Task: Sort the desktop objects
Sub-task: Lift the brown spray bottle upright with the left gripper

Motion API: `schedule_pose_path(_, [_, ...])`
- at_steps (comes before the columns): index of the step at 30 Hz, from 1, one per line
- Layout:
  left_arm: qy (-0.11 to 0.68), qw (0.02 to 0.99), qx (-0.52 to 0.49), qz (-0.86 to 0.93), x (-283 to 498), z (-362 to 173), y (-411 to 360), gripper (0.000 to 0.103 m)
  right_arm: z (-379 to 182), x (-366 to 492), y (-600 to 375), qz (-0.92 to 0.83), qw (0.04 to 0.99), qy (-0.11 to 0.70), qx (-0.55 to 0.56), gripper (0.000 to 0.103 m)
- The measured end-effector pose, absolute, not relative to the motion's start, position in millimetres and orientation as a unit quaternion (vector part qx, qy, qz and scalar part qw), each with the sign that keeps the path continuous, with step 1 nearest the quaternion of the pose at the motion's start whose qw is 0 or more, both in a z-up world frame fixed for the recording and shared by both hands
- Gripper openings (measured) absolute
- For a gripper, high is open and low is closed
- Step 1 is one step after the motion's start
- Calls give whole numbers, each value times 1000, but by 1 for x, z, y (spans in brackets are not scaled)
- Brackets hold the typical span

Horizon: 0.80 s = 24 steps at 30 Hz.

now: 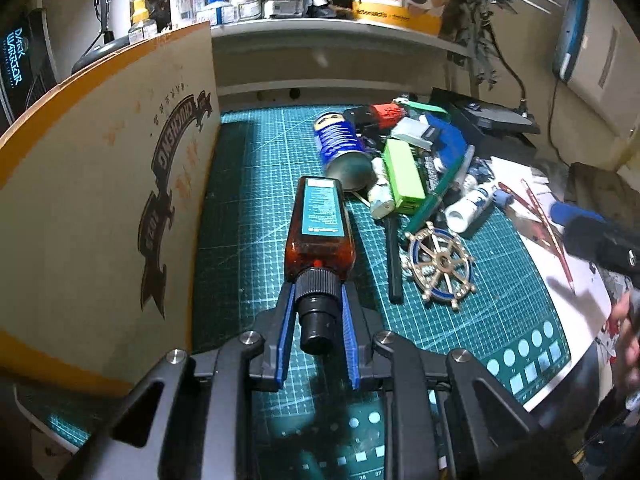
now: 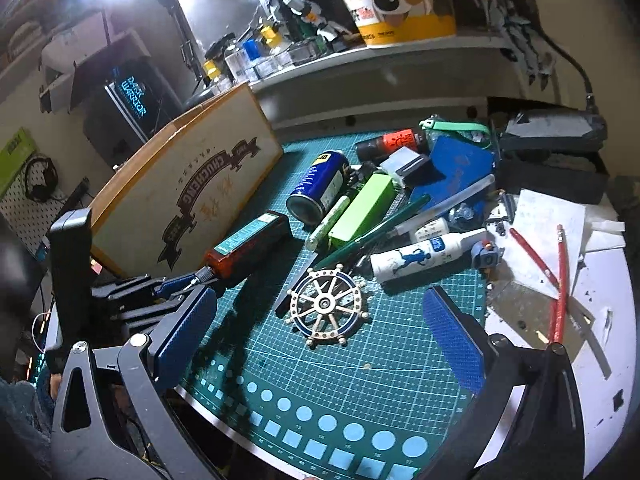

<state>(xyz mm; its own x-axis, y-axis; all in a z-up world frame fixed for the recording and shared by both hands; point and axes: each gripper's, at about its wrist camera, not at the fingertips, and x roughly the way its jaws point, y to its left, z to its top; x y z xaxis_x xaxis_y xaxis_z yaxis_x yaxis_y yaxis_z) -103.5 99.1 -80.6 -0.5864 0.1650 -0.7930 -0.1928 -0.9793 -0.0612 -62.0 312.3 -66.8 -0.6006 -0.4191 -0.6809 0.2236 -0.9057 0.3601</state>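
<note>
Pointing its base away from the left gripper point(image 1: 319, 312), the amber bottle point(image 1: 320, 236) lies lengthwise over the cutting mat point(image 1: 248, 208), jaws pinching its black cap. A cardboard box point(image 1: 100, 200) stands just left; a blue spray can point(image 1: 340, 140) and ship's-wheel ornament point(image 1: 440, 266) crowd its right. Only the right wrist view shows the right gripper point(image 2: 320, 334), jaws spread.

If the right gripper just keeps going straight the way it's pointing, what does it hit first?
Probably the ship's wheel ornament, lying on the cutting mat straight ahead between the open right gripper's fingers; depth is unclear.
</note>
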Motion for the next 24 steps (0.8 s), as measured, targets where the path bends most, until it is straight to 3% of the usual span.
schedule_pose_path(11, [15,147,-363,920,-73,-32,94,22,-70,-63,306,-878,190,-126,420,103])
schedule_pose_path(24, [25,163,-334,928,-96,-23,105,22,-73,-63,309,-877,195,-130,420,103])
